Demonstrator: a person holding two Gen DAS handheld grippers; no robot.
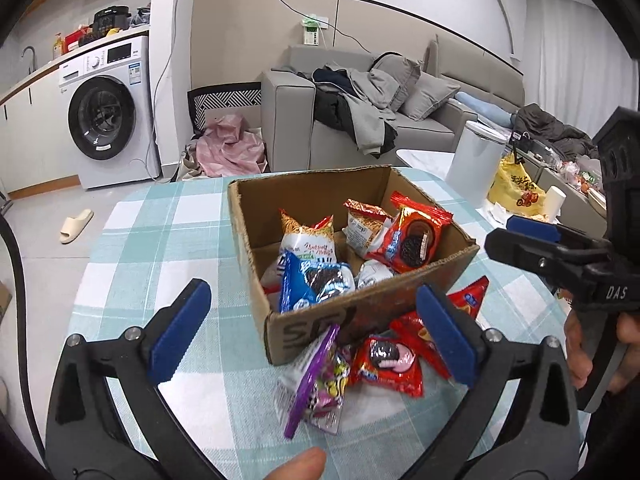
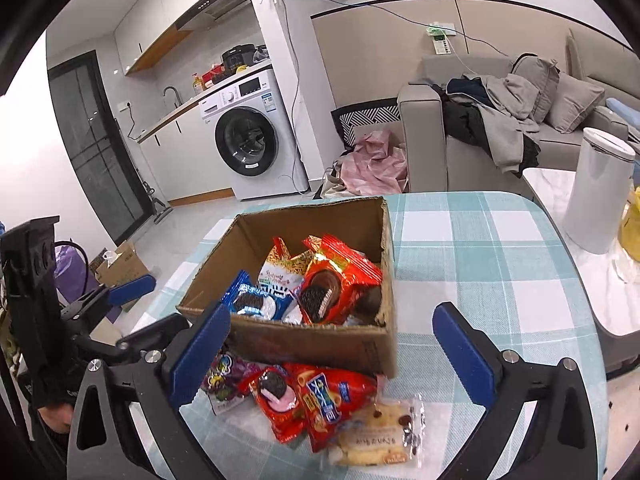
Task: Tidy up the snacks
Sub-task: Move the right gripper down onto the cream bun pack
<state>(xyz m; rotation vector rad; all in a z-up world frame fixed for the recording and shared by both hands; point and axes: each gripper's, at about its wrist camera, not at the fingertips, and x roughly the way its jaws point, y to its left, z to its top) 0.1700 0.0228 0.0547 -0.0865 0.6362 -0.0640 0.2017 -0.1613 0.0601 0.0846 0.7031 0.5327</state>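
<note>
1. Left wrist view: the left gripper (image 1: 312,324) fills the lower frame with its blue pads spread wide and nothing between them.
2. Centre frame, a cardboard box (image 1: 320,322) sits on the checked tablecloth (image 1: 160,216), holding a blue cookie pack (image 1: 312,284), a red cookie pack (image 1: 412,236) and noodle packets (image 1: 308,236).
3. Below the box, loose on the cloth, lie a purple-edged candy bag (image 1: 316,384) and a red snack pack (image 1: 386,366).
4. Right wrist view: the right gripper (image 2: 332,358) stands equally wide at the bottom, gripping nothing.
5. Box (image 2: 320,344) at centre; beneath it, red packs (image 2: 320,400) and a pale cake packet (image 2: 380,436) rest on the cloth.
6. Left edge shows the other gripper (image 2: 132,312), jaws apart.
</note>
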